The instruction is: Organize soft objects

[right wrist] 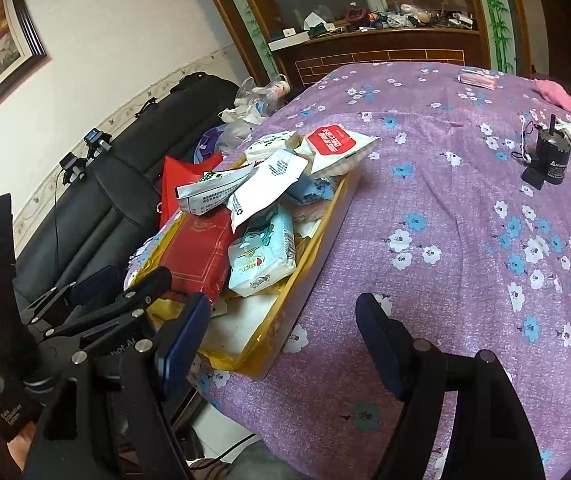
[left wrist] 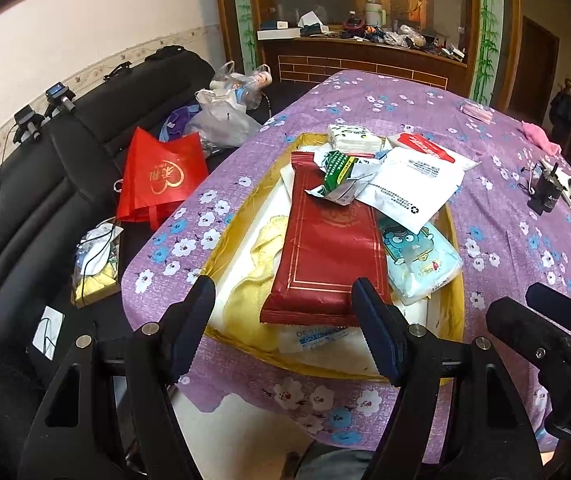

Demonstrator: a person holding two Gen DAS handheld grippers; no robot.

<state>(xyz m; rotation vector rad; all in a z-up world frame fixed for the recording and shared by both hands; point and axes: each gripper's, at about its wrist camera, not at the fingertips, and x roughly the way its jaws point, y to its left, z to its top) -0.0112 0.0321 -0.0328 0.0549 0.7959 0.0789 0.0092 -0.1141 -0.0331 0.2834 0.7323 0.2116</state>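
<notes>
Left wrist: looked down past its tongs, close over the gold tray (left wrist: 455,312).
Right wrist: faced tablecloth (right wrist: 445,240); tray shared, leftward.

One tray (left wrist: 455,312) — about seven soft packs (left wrist: 325,248)

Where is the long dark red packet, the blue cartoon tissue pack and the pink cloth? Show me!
Long dark red packet (left wrist: 327,252), left wrist view, middle of its face.
Blue cartoon tissue pack (right wrist: 263,256), right wrist view, its printed front.
Pink cloth (right wrist: 559,95), right wrist view, middle of the crumpled fabric.
</notes>
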